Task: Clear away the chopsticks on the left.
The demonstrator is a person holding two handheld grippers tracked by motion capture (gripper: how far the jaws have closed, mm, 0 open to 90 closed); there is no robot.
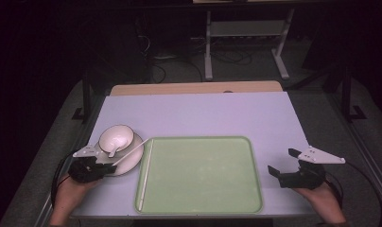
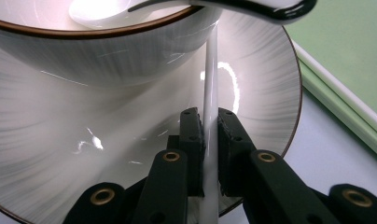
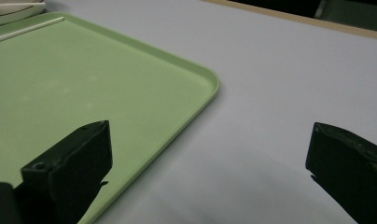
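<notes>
The green tray point(image 1: 201, 175) sits at the near edge of the surface point(image 1: 198, 113), bare room beyond it and to its right. Left of the tray, on the plate point(image 2: 261, 93) under the bowl point(image 1: 116, 137), the left tool point(image 1: 95, 166) is clenched on a white chopstick point(image 2: 210, 93). Another chopstick point(image 1: 145, 175) lies along the tray's left rim. Right of the tray, the right tool point(image 1: 282, 163) hovers released.

White chopstick point(image 2: 210, 93), brown-rimmed white plate point(image 2: 270, 93), green tray point(image 1: 203, 175).
</notes>
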